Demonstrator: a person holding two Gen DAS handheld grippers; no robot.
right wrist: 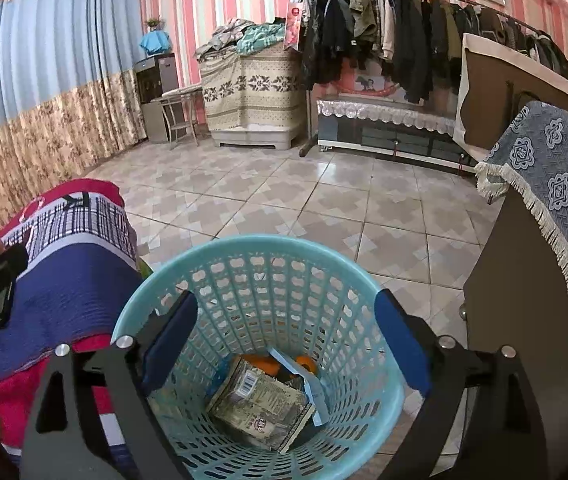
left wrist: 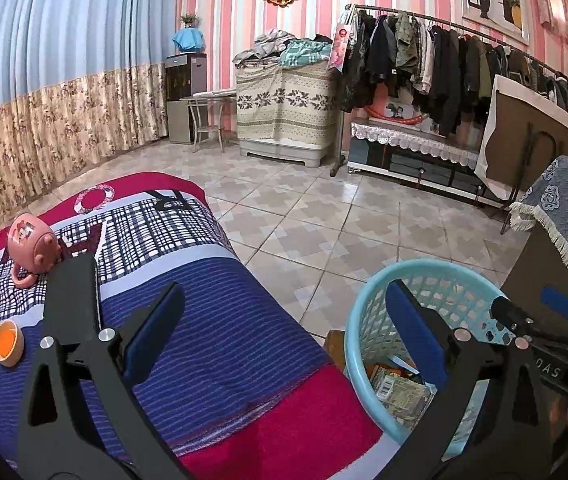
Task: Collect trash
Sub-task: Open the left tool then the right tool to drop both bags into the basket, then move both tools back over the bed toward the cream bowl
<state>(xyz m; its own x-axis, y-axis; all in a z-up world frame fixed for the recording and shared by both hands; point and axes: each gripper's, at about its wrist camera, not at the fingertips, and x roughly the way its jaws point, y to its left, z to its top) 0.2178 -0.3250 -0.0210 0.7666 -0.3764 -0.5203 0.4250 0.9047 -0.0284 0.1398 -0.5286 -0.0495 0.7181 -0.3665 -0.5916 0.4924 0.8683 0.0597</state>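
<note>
Both jaws released and empty: right gripper [right wrist: 284, 340] hangs over the basket [right wrist: 380, 396], carton [right wrist: 259, 404] below; left gripper [left wrist: 284, 340] faces bed, orange cup [left wrist: 7, 342] left, uncollected.

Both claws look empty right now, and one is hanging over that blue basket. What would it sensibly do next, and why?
Probably swing the left gripper leftward to the small orange cup lying on the bedspread. Both grippers are open and hold nothing; the right gripper hangs over the basket, which already holds a carton and scraps. The cup looks like the nearest likely trash.
</note>
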